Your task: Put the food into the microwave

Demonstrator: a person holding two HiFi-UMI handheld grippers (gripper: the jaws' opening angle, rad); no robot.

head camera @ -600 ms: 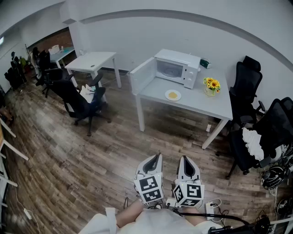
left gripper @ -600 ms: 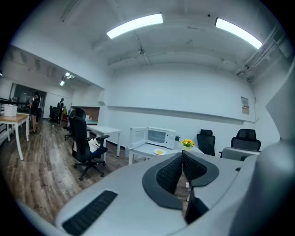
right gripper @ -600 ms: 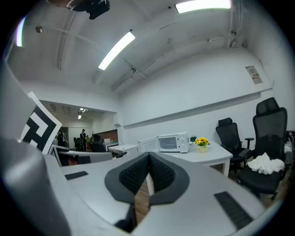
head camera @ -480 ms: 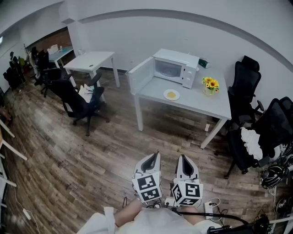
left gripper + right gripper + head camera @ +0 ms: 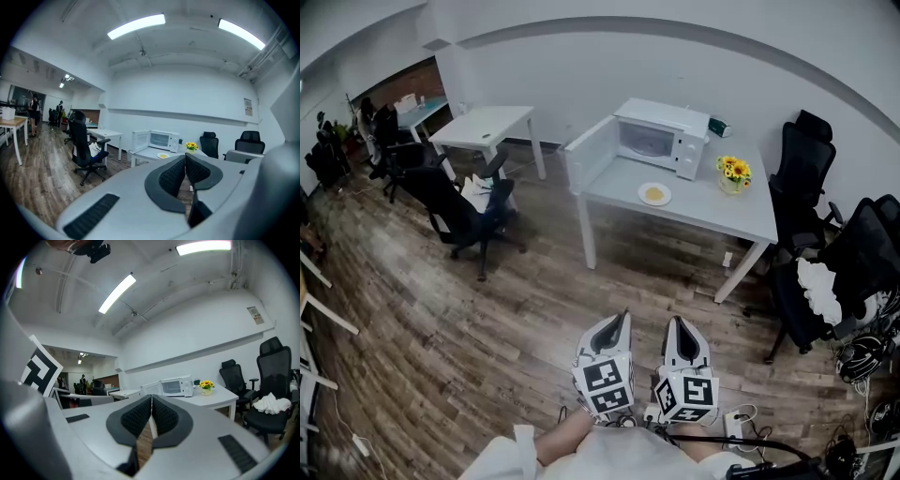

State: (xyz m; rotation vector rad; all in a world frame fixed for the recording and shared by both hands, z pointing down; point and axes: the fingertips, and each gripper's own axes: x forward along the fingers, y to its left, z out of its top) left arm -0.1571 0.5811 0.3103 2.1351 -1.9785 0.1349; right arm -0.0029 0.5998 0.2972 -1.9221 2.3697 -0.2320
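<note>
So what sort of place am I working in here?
Most likely an open-plan office: black swivel chairs beside white desks, strip lights overhead, and a microwave, door open, on the near table.

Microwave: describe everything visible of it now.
The white boxy microwave stands upright at the back left of the pale grey table, near the wall. Its door is swung wide open to the left, showing a dark cavity; the control panel is on its right. The small white plate of food lies in front, not touching.
</note>
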